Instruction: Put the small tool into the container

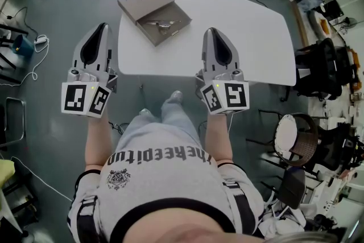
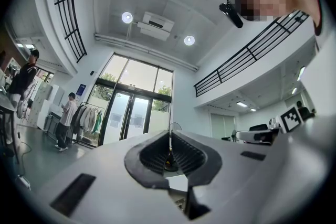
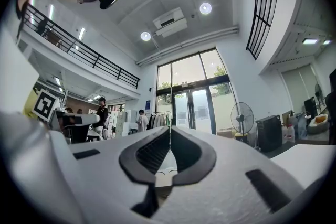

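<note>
One white table (image 1: 250,37) carries one flat brown container (image 1: 142,1) with its tray open, and one small metal tool (image 1: 162,24) lies inside that tray. Two round recesses mark the container's lid. The person holds two grippers at the table's near side, both well apart from the container: the left gripper (image 1: 103,26) just off the left edge, the right gripper (image 1: 211,31) over the near edge. Each has its jaws pressed together on nothing.
</note>
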`<control>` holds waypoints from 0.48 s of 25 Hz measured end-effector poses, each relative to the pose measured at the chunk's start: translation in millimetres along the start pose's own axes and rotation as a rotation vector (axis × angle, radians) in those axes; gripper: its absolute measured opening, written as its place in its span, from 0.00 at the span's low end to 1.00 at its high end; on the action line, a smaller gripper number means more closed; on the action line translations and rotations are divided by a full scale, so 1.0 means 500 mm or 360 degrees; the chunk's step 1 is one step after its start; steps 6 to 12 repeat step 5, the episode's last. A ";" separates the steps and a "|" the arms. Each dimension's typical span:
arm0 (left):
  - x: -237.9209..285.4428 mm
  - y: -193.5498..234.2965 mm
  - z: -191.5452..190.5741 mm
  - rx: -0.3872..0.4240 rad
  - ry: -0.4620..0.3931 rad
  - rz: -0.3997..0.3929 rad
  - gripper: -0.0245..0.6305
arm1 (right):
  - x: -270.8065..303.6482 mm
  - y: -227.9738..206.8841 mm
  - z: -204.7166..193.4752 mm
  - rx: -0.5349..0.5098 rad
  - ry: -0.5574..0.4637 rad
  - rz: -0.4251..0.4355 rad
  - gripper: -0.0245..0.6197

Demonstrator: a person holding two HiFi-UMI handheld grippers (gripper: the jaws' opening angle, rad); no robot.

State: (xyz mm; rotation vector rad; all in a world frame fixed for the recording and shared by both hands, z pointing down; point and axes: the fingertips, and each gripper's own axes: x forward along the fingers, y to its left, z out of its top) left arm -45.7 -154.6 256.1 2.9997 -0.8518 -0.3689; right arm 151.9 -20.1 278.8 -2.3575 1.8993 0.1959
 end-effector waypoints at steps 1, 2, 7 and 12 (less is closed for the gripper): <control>0.000 0.002 -0.001 0.0000 0.0000 -0.0001 0.06 | 0.001 0.001 -0.002 0.0000 0.0000 0.0000 0.04; 0.001 0.003 -0.002 0.0000 0.0000 -0.0002 0.06 | 0.003 0.002 -0.003 0.0000 0.0000 0.0000 0.04; 0.001 0.007 -0.004 -0.0002 -0.0001 -0.0003 0.06 | 0.005 0.002 -0.007 0.0006 -0.0004 -0.0001 0.04; 0.001 0.007 -0.004 -0.0002 -0.0001 -0.0003 0.06 | 0.005 0.002 -0.007 0.0006 -0.0004 -0.0001 0.04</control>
